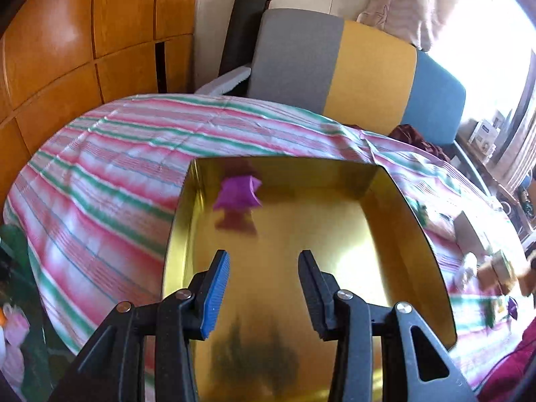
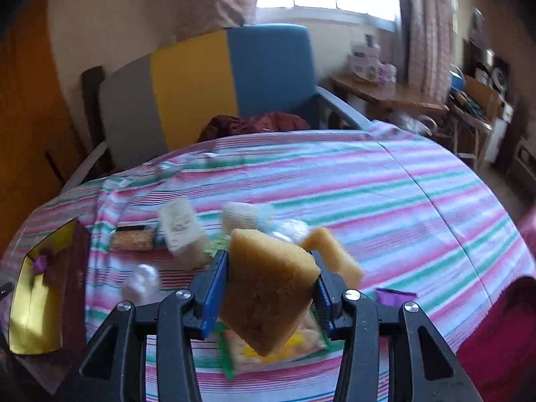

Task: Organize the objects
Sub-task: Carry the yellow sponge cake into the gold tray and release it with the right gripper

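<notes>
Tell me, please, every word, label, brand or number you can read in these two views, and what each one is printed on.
None can be read.
Pale packet on the striped cloth: dark print, too blurred.
Green-edged packet below the sponge: coloured printing, blurred and partly hidden.
White boxes by the window: blue marking, too small.
Gold tin: no lettering shows.

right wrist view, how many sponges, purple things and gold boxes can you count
sponges: 2, one clamped in the right gripper, one on the striped cloth just behind it
purple things: 2, a small one inside the gold box, a flat packet on the cloth by the gripper
gold boxes: 1
total: 5
</notes>
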A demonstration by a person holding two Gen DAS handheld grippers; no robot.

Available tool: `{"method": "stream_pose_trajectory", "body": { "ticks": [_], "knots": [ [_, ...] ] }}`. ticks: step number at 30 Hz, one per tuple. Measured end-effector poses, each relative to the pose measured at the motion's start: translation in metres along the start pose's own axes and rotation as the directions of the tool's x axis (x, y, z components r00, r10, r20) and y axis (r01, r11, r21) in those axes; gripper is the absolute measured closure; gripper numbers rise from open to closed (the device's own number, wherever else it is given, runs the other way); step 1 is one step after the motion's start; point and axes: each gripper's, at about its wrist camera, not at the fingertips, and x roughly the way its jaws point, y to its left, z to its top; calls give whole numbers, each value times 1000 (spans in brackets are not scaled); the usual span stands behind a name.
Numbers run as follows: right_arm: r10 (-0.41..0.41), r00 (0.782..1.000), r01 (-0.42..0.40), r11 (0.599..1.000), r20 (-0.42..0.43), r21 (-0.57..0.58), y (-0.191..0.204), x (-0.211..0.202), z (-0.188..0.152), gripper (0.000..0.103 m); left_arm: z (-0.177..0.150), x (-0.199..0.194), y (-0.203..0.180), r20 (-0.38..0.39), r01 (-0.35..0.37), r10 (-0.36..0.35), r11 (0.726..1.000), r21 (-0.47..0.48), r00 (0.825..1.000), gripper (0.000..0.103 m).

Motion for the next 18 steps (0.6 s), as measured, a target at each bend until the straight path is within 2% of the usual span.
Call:
{"method": "stream_pose_trajectory", "body": {
  "ticks": [4,6,9,13,16,18],
  "knots": [
    [127,992,-127,990,-17,-62,52,-1,4,56,-14,-8,2,-10,22,-22,999,-24,1000,60],
    [210,977,-212,975,-42,-69,76,1,3,56,-19,-12,4,-6,31,-31,999,-37,999,60],
    [277,959,-283,951,-61,-127,116,0,0,56,-22,-18,8,4,37,-37,998,-51,999,60],
    [364,925,-377,912,-105,-162,159,2,-2,56,-29,-22,13,3,42,-42,998,-57,999,60],
    [423,889,-451,876,-177,-170,191,11,-8,56,-35,-25,18,3,34,-34,998,-60,999,60],
    [434,870,-478,859,-233,-184,213,19,-14,56,-38,-27,21,2,30,-30,997,-68,1000,60]
  ]
}}
